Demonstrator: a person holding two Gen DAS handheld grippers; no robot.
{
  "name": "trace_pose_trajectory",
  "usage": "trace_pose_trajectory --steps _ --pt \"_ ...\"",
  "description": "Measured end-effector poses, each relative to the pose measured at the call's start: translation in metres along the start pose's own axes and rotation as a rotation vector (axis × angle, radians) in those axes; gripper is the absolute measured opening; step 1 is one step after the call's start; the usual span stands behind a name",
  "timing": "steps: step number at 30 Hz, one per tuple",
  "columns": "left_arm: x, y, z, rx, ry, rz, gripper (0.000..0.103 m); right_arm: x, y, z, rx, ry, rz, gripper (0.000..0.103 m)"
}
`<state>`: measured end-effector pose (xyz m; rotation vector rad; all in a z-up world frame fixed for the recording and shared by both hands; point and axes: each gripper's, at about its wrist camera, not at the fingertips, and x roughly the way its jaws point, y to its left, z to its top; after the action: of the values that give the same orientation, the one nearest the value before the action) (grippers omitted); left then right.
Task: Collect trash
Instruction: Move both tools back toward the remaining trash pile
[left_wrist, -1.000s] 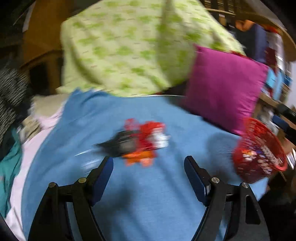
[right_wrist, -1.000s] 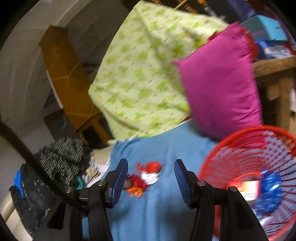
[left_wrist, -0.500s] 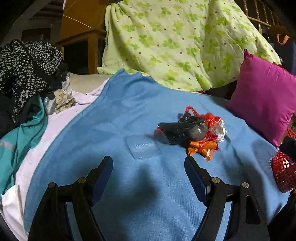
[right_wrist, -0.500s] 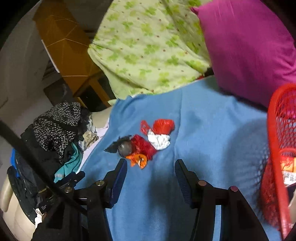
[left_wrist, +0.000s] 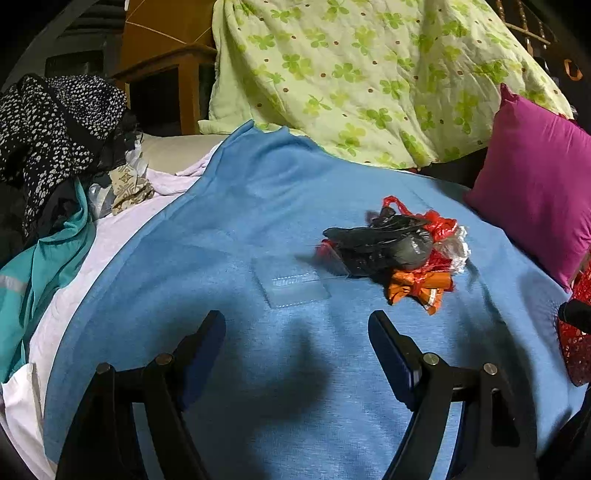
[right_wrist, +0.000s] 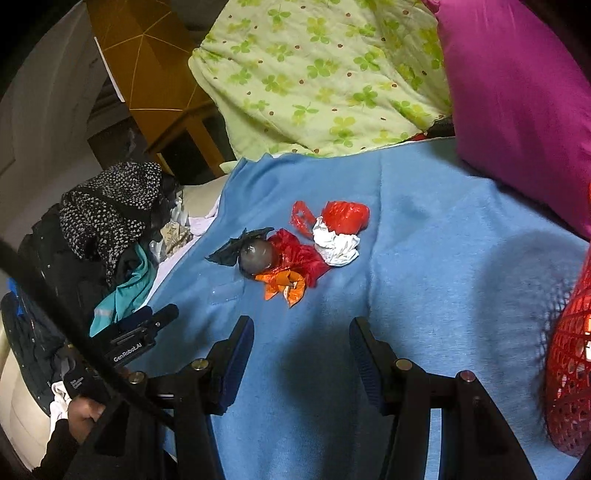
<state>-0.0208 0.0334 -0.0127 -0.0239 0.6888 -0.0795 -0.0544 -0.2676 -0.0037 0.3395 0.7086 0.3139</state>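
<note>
A heap of trash lies on the blue blanket (left_wrist: 229, 221): a black plastic bag (left_wrist: 384, 243) (right_wrist: 251, 254), red plastic bags (right_wrist: 343, 214), a white crumpled paper (right_wrist: 336, 245) and an orange wrapper (left_wrist: 417, 288) (right_wrist: 282, 286). A flat clear plastic packet (left_wrist: 291, 284) lies just left of the heap. My left gripper (left_wrist: 297, 345) hovers open over the blanket, short of the packet, nothing between its fingers. My right gripper (right_wrist: 301, 349) is open too, a little short of the orange wrapper. The red mesh basket (right_wrist: 570, 354) (left_wrist: 576, 332) stands at the right edge.
A magenta cushion (left_wrist: 539, 192) and a green clover quilt (left_wrist: 369, 74) border the blanket at the back and right. Piled clothes (left_wrist: 55, 129) lie on the left. In the right wrist view a hand (right_wrist: 83, 413) holds the left gripper's handle at the lower left.
Both grippers came down and closer to the trash heap, which now looks larger. The basket slid toward the right edge of both views. Jaw openings look unchanged.
</note>
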Motion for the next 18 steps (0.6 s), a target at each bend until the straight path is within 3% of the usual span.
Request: trace_pose_trajectory --steps 18 --pt "0.009 0.007 0.0 -0.003 0.034 0.057 0.08 0.024 0.007 -0.003 0.017 0.064 0.004 0.058"
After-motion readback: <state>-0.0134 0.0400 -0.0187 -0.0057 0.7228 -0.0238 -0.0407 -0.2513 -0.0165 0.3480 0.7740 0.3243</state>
